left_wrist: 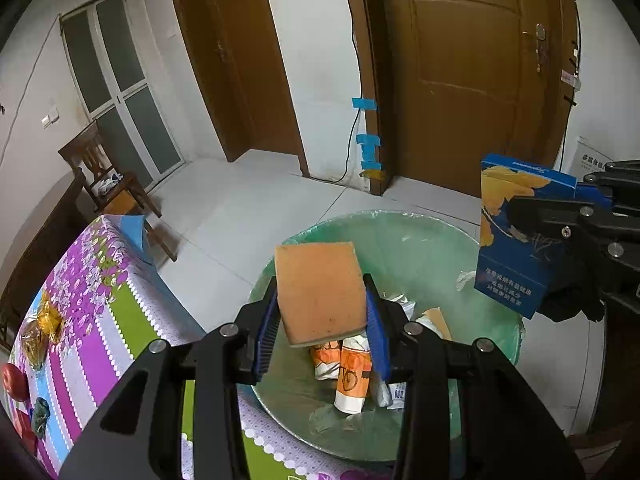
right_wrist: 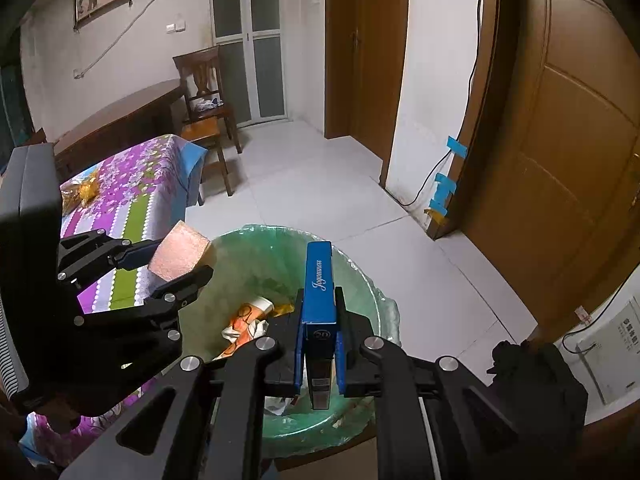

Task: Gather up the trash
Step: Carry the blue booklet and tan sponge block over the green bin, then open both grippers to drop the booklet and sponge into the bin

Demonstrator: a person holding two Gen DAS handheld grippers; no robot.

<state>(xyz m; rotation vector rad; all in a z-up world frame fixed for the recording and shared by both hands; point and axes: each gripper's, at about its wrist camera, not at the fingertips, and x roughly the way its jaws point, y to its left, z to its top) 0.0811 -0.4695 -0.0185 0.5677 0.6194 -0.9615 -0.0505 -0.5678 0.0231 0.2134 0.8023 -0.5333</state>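
My left gripper [left_wrist: 322, 300] is shut on an orange sponge [left_wrist: 320, 292] and holds it above a trash bin [left_wrist: 420, 236] lined with a green bag. My right gripper [right_wrist: 319, 312] is shut on a blue cigarette box [right_wrist: 319, 284], also above the bin [right_wrist: 360, 280]. In the left wrist view the box [left_wrist: 516, 236] and right gripper [left_wrist: 532, 216] show at the right. In the right wrist view the sponge [right_wrist: 180, 254] and left gripper [right_wrist: 172, 264] show at the left. Crumpled orange and white wrappers [left_wrist: 348, 372] lie inside the bin.
A table with a purple, green and white floral cloth [left_wrist: 100, 300] stands left of the bin, with a red apple [left_wrist: 14, 380] and gold-wrapped items [left_wrist: 44, 328] on it. A wooden chair [right_wrist: 206, 92] stands behind it. Brown doors [left_wrist: 472, 72] and white tiled floor [right_wrist: 312, 172] lie beyond.
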